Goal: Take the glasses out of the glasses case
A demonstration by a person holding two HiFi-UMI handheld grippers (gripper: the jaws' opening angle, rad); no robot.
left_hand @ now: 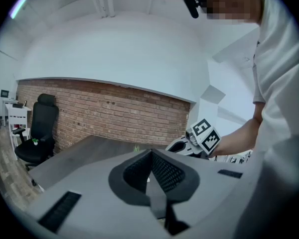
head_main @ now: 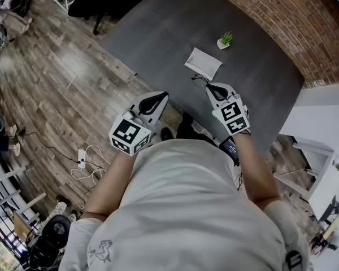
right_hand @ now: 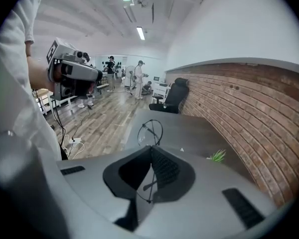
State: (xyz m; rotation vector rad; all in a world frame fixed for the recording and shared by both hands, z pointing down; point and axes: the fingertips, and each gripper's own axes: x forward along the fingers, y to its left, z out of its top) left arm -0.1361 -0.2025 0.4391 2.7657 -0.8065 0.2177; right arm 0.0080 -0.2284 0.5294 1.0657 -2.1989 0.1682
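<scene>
Partly, the right gripper [right_hand: 150, 148] hides the glasses [right_hand: 149, 131] it pinches

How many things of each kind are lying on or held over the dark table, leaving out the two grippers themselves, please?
white glasses case: 1
glasses, held in the right gripper: 1
small potted plant: 1
Total: 3
</scene>
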